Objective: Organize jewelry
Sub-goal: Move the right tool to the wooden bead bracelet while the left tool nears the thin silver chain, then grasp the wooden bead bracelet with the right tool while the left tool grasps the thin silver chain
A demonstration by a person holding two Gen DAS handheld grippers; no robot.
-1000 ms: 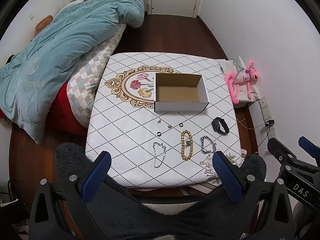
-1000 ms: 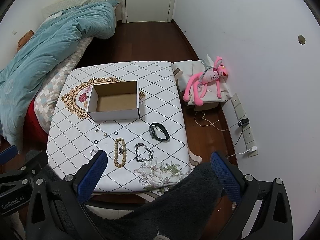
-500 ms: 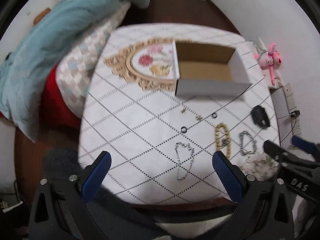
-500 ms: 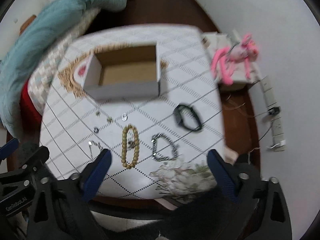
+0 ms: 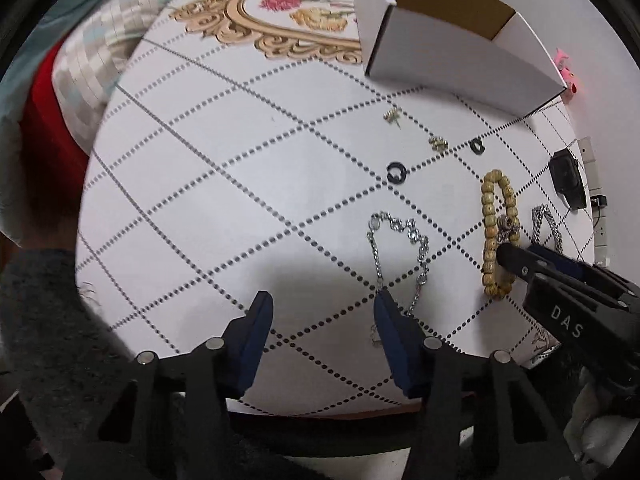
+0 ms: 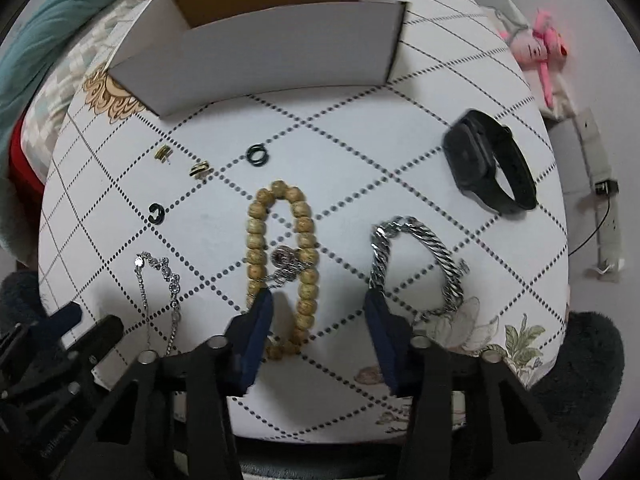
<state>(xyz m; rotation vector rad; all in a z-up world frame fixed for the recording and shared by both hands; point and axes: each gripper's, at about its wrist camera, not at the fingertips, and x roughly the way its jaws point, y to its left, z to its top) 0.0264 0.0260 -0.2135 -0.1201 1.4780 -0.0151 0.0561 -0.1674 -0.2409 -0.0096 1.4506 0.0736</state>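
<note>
Jewelry lies on a white diamond-patterned table [image 5: 208, 184]. A thin silver chain bracelet [image 5: 400, 248] lies just ahead of my open, empty left gripper [image 5: 323, 308], its near end by the right fingertip. A wooden bead bracelet [image 6: 282, 264] with a small silver ring on it lies between the fingers of my open, empty right gripper [image 6: 319, 304]. A heavy silver link bracelet [image 6: 420, 258] sits by its right fingertip. A black smartwatch [image 6: 488, 166], two black rings [image 6: 258, 155] and two gold earrings [image 6: 200, 170] lie beyond. An empty white cardboard box [image 6: 276, 40] stands at the back.
A bed with a teal quilt [image 6: 48, 12] and checked pillow [image 5: 92, 56] lies left of the table. A pink plush toy [image 6: 540, 46] and a wall power strip [image 6: 604, 184] are to the right. A dark fuzzy sleeve [image 6: 576, 364] shows near the table's front edge.
Both grippers have dropped low and moved forward over the table's front edge, close to the jewelry. Their jaws have narrowed from wide open. The jewelry has not moved.
</note>
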